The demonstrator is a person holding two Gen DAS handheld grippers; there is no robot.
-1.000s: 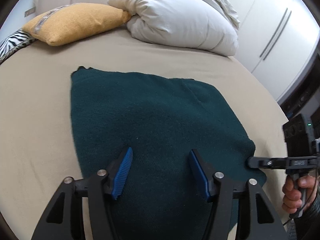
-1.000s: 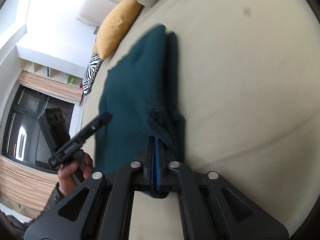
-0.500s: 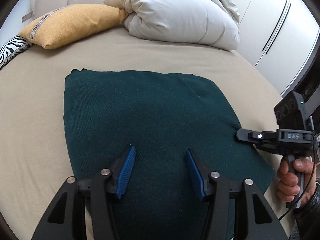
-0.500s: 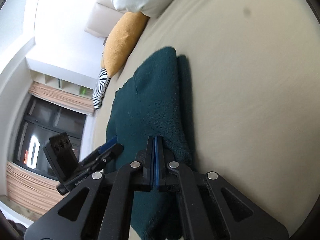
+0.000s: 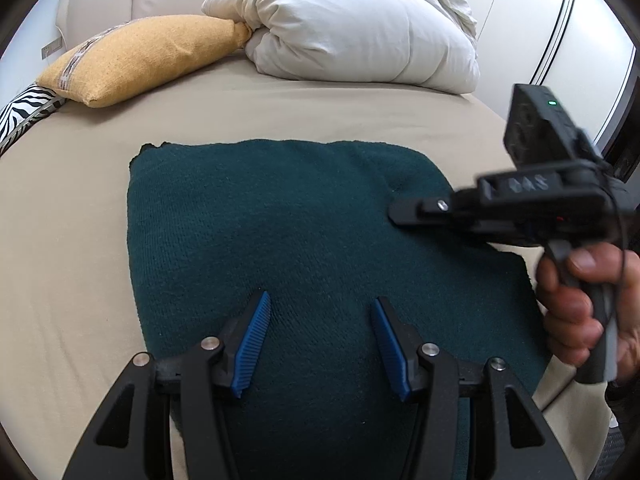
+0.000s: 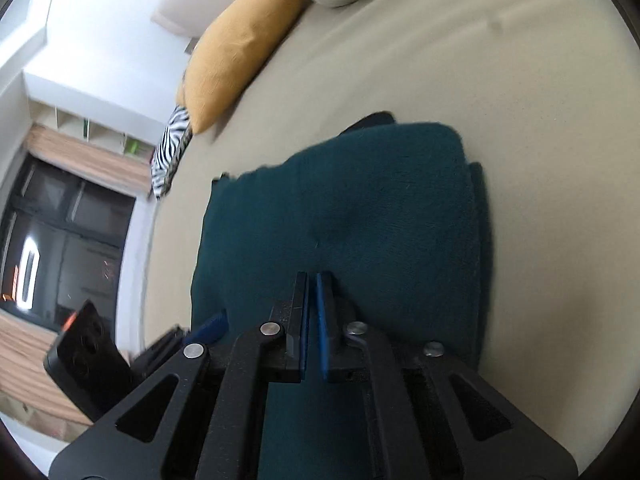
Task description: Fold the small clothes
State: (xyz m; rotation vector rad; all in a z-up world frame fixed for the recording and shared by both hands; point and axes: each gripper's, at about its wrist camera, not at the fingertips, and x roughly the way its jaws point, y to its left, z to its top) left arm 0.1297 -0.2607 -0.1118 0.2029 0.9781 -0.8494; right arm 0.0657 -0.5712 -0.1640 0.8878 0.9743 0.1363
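Note:
A dark teal knitted garment (image 5: 280, 240) lies folded flat on the beige bed; it also shows in the right wrist view (image 6: 360, 216). My left gripper (image 5: 320, 308) is open and empty, its blue pads spread just above the garment's near edge. My right gripper (image 6: 312, 280) hovers above the garment's right side, jaws nearly closed with a thin gap and nothing between them. It also shows in the left wrist view (image 5: 394, 214), held in a hand at the right.
A mustard cushion (image 5: 140, 60) and a white bundled duvet (image 5: 360, 28) lie at the head of the bed (image 5: 60, 220). A zebra-print pillow (image 5: 20, 116) sits at the far left edge. White wardrobe doors (image 5: 560, 40) stand to the right.
My right gripper has let go of the garment's right edge and lifted up over the cloth. The garment now lies flatter. My left gripper stayed open and drew back slightly.

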